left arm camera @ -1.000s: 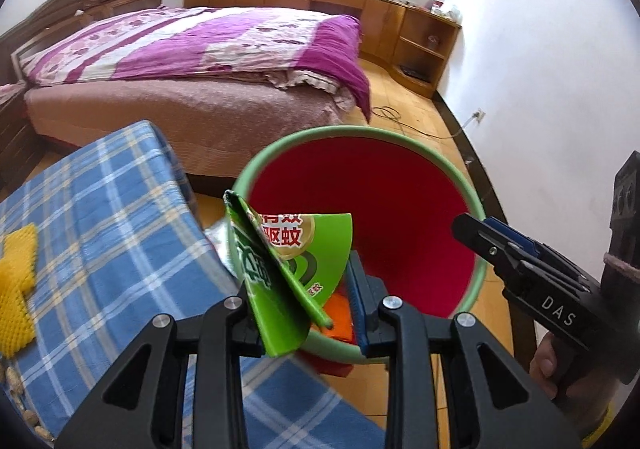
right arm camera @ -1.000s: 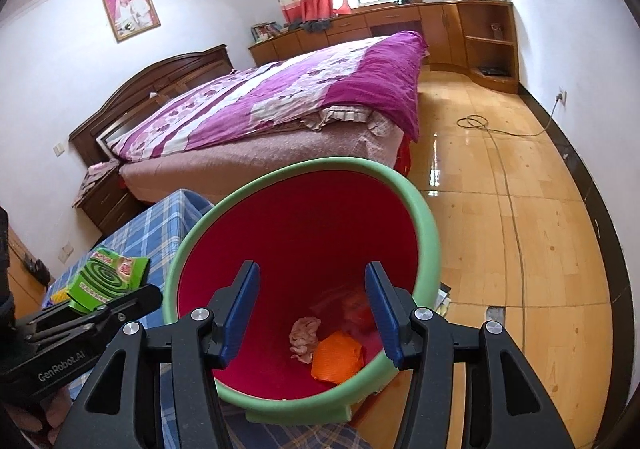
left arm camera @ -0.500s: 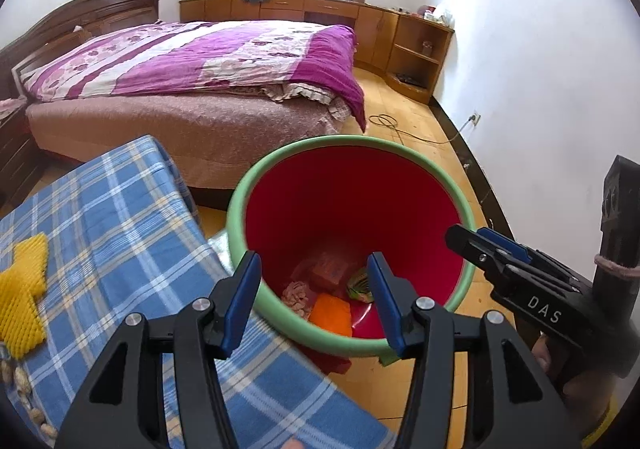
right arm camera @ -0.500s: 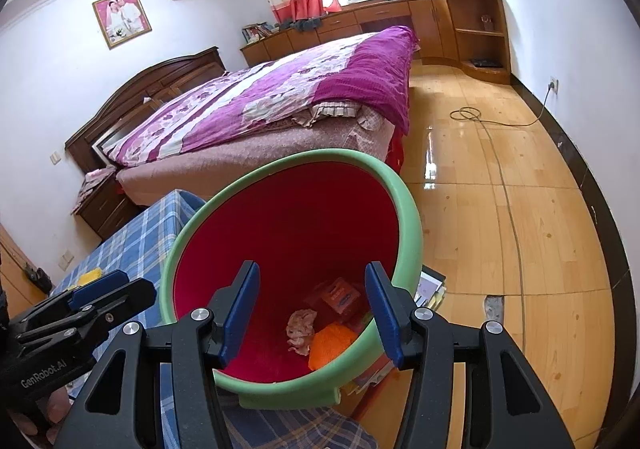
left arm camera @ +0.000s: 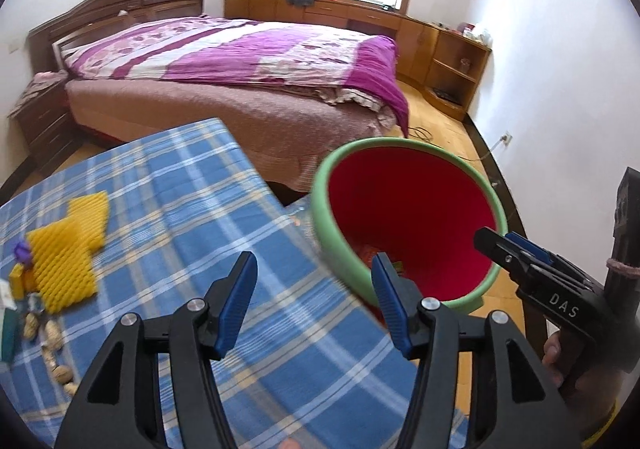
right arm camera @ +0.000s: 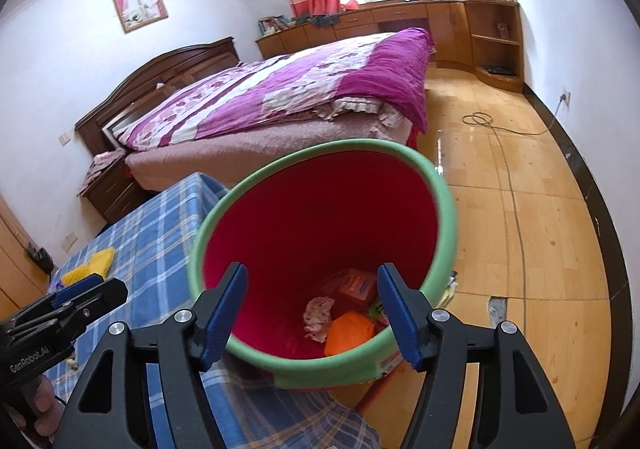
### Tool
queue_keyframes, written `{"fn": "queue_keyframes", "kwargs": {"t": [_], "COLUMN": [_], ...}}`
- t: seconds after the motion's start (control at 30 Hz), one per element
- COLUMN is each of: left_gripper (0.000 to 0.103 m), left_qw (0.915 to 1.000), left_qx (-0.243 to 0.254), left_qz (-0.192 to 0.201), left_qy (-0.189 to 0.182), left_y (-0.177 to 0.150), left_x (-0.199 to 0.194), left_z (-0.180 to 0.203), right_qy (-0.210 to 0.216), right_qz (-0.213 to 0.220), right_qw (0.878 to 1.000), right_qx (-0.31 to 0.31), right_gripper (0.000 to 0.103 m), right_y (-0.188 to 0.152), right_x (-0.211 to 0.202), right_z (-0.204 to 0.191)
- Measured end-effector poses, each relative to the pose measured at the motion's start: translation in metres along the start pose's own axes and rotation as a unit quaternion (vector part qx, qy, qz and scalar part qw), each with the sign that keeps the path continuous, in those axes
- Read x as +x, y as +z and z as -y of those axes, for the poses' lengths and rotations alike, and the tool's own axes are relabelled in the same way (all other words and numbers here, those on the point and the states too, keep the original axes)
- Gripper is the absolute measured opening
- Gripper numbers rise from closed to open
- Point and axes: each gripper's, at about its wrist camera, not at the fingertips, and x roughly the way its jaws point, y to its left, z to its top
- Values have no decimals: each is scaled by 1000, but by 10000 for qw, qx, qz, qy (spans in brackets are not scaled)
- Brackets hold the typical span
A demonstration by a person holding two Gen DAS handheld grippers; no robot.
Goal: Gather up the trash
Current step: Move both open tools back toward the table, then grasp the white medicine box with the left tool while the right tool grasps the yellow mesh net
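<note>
A red bin with a green rim point(left arm camera: 404, 205) stands beside the blue checked table point(left arm camera: 160, 209); it also shows in the right wrist view point(right arm camera: 320, 209). Inside lie an orange wrapper point(right arm camera: 348, 331), a red box point(right arm camera: 354, 283) and crumpled paper point(right arm camera: 318, 315). My left gripper point(left arm camera: 314, 303) is open and empty above the table's edge next to the bin. My right gripper point(right arm camera: 312, 311) is open and empty, over the bin's near rim. Yellow foam nets point(left arm camera: 66, 245) and small scraps point(left arm camera: 52, 349) lie on the table at the left.
A bed with a purple quilt point(left arm camera: 248, 57) stands behind the table and bin. Wooden cabinets point(right arm camera: 460, 29) line the far wall. A cable point(right arm camera: 504, 153) runs over the wooden floor to the right. A dark wooden post point(left arm camera: 624, 249) stands at the right edge.
My left gripper let go of the green box, which dropped into the bin, then swung left toward the table. The right gripper stayed open over the bin.
</note>
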Motion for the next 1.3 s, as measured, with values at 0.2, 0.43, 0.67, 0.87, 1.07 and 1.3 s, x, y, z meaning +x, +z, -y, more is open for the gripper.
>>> {"fn": "queue_keyframes", "kwargs": {"t": [0.2,0.43,0.67,0.87,1.07,1.3], "left_gripper": [62,63,74,74,75,76], "left_qw": [9994,9967,9915,9856,9771,9648], "left_qx": [-231,-548,-810,-1007,-1194,-1557], "left_qz": [83,229,334,326,272,181], "left_qy": [245,554,959,1320,1743,2112], "left_y": [-9,-19,-30,-39,-53,-68], "left_x": [-19,-41,-63,-78,-90,-97], "left_z": [-27,-62,-99,-135,-175,-227], "right_qy": [202,425,661,814,983,1144], "right_qz": [-39,-121,-244,-362,-491,-631], "right_qw": [9995,9980,9958,9934,9903,9863], "right_qx": [-242,-442,-589,-728,-847,-1008], "right_gripper": [69,69,69,69,69,69], "right_y": [-5,-11,-18,-24,-30,-34], "right_x": [-4,-4,-1,3,9,19], "right_z": [-29,-62,-99,-126,-155,-188]}}
